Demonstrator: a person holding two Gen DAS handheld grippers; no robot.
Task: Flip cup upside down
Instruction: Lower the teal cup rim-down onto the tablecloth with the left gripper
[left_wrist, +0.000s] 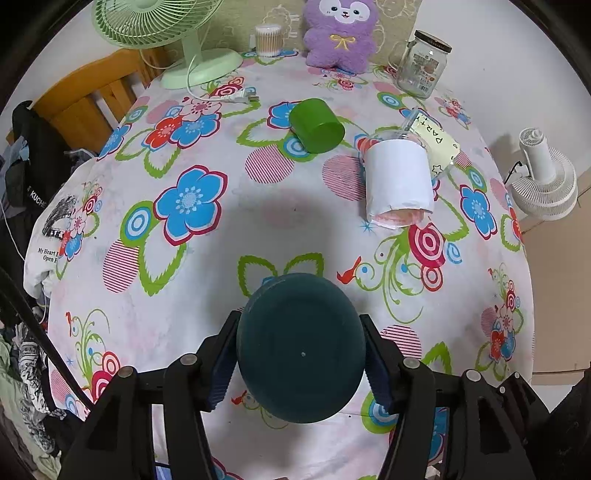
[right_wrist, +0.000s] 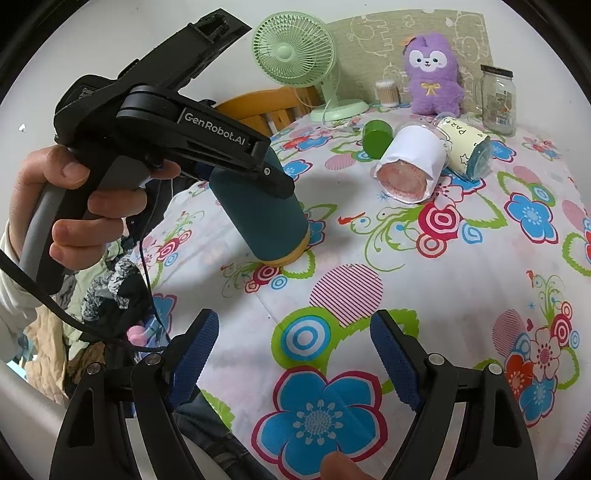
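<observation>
The dark teal cup (right_wrist: 258, 214) is mouth-down, tilted, with its yellowish rim touching the flowery worktop (right_wrist: 424, 295) near the left edge. From the left wrist view you're looking straight at its flat base (left_wrist: 301, 350). The left gripper (left_wrist: 299, 363) has its jaws clamped on the cup's sides, blue pads pressed against both walls, and a hand (right_wrist: 74, 206) is squeezing the handle. The right gripper (right_wrist: 293, 363) hangs over the cloth with jaws spread wide, nothing in them. Further back there's a green cup (left_wrist: 317, 125) on its side, a white paper-wrapped cup (left_wrist: 399, 181) lying down too, touching a clear "PARTY" cup (right_wrist: 465, 147). Behind those: purple plush (left_wrist: 340, 33), glass jar (left_wrist: 424, 62), mint fan (right_wrist: 295, 51).
</observation>
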